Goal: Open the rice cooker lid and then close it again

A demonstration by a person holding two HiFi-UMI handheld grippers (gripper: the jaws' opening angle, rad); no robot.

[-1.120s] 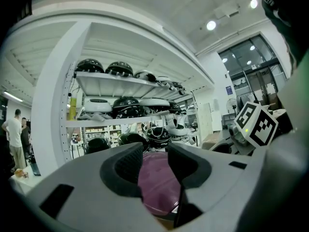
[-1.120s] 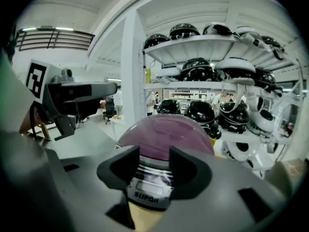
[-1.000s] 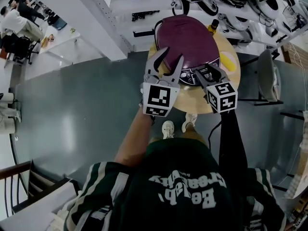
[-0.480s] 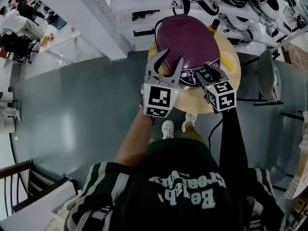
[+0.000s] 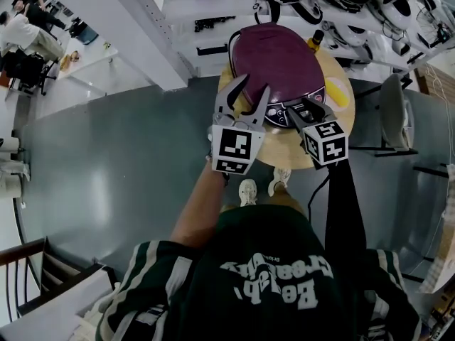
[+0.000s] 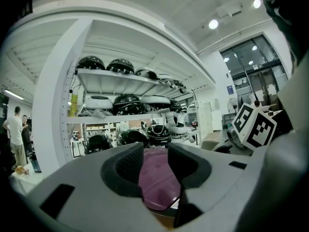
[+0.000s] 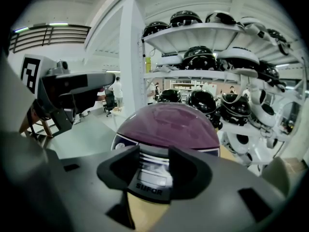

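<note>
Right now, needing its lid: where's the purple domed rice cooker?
Head view, upper centre: rice cooker on the round wooden table, just beyond the left gripper.

light: bright, even, from ceiling lamps (image 6: 213, 24) and a strip light (image 7: 48, 24) | glare: soft sheen on rice cooker lid (image 7: 169, 122), pale reflection on floor (image 5: 106, 190) | distortion: strong fisheye, shelves (image 6: 120, 79) bow, corners black | focus: nearest foreground soft, background fairly sharp

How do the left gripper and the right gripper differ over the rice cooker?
The left gripper points nearly level, the right gripper tilts down. The left gripper's jaws frame the purple lid, the right gripper's the control panel, and those have just been opening. Both are open, holding nothing.
</note>
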